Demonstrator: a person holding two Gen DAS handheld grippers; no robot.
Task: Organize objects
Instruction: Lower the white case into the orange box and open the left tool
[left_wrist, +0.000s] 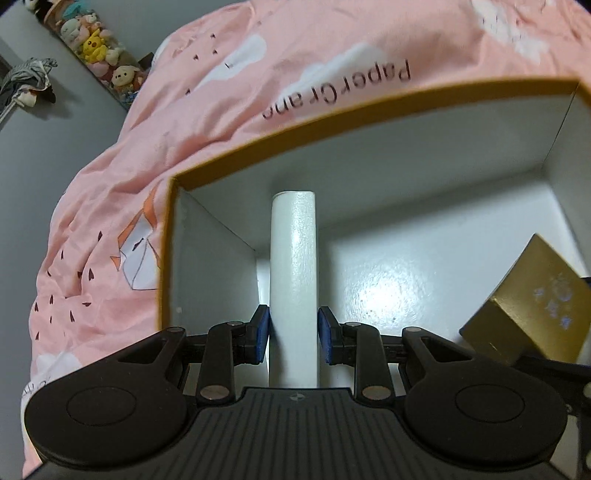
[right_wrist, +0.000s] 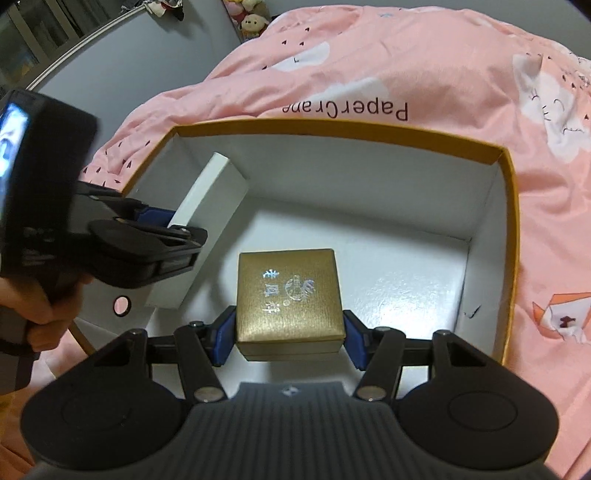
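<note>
Gripping white box (left_wrist: 293, 288) on edge near tray (right_wrist: 511, 229) wall (saving floor) in left gripper (left_wrist: 293, 334), gold box (right_wrist: 289, 295) clamped in right gripper (right_wrist: 290, 338).

dim light, box floor (right_wrist: 399, 284) glare, fisheye-warped edges.

The open box (right_wrist: 511, 206) lies on the bed quilt (right_wrist: 406, 55), which spreads ahead of both tongs and to either side of it. Inside the box, the flat slab (left_wrist: 293, 280) stands on edge between the pads of the left tongs (left_wrist: 293, 334), close to the box's left wall, and in the right wrist view it leans up toward that wall. The small cube box (right_wrist: 290, 299) sits between the pads of the right tongs (right_wrist: 290, 338), to the right of the slab, with the bare box floor ahead of it and to its right.
</note>
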